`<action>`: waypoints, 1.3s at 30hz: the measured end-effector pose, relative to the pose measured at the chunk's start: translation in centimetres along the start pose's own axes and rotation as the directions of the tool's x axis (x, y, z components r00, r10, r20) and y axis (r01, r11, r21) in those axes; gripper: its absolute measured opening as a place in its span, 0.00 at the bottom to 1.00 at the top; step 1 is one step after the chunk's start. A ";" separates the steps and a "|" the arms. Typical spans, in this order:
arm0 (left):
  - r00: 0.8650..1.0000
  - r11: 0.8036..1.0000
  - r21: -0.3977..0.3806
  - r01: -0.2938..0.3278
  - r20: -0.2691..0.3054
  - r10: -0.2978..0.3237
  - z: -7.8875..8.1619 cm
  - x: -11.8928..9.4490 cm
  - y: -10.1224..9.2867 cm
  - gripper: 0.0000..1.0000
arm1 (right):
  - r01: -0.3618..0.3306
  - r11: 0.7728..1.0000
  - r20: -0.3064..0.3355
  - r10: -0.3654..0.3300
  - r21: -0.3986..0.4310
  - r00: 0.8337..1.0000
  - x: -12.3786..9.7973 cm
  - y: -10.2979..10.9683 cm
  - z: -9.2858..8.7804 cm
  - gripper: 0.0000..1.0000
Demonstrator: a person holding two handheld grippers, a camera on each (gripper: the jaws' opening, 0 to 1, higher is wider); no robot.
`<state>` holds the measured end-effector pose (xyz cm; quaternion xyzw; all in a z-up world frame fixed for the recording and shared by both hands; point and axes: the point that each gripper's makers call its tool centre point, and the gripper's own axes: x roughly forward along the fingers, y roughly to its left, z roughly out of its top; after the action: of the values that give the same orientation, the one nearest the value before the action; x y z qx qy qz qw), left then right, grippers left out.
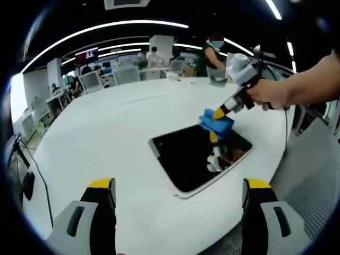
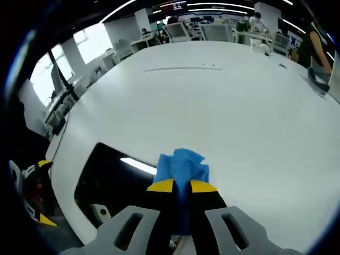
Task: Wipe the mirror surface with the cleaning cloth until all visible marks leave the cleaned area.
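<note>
Mirror [image 1: 199,156] lies flat on the white counter [image 1: 95,138], a dark rectangle w/ pale frame, long axis running diagonally in the left gripper view, from near-left corner toward the far-right corner.

R claw [image 2: 182,187]: jaws pinched together on the blue cleaning cloth [image 2: 183,166], yellow tips either side of the fold, cloth bunched ahead of them. In the left gripper view the R claw [image 1: 217,113] comes in from the right, held by a hand [image 1: 273,93], cloth [image 1: 217,122] pressed at the mirror's far edge/corner. Contact w/ glass looks likely; can't confirm pressure.

Key relation: nearly all of the glass lies from the cloth toward the L claw's side, i.e. back along the long axis. Judgement: next stroke should drag the cloth that way across the pane. R claw is the working one, right at the mirror.

L claw [image 1: 179,192]: jaws wide apart, nothing held, hovering short of the mirror's near edge.

Marks on glass: can't tell; reflections clutter the surface.
</note>
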<state>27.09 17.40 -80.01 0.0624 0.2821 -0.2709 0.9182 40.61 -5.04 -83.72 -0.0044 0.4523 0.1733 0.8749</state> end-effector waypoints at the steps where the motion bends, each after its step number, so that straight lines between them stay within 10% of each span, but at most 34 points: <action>1: 1.000 1.000 0.002 0.000 -0.001 0.000 0.0 0.0 0.0 0.99 | 0.001 1.000 0.005 -0.001 -0.001 1.000 -0.2 -0.2 0.2 0.04; 13: 1.000 1.000 0.017 0.001 -0.007 -0.001 0.0 0.0 -0.1 0.99 | 0.027 0.998 0.051 -0.029 0.048 0.998 -2.8 -3.7 1.5 0.05; 28: 0.998 0.998 -0.052 -0.035 0.048 0.037 1.1 -0.7 0.5 0.99 | 0.112 0.991 0.028 -0.115 0.079 0.993 -2.6 -9.5 -1.9 0.05; 39: 0.993 0.991 -0.083 -0.107 0.043 0.111 1.6 -0.7 0.9 1.00 | 0.108 0.994 0.021 -0.109 0.019 0.994 -1.3 -9.1 -3.1 0.12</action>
<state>27.86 18.02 -78.36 0.0342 0.2670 -0.2101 0.9399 40.26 -14.44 -85.91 -0.0194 0.4434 0.1214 0.8879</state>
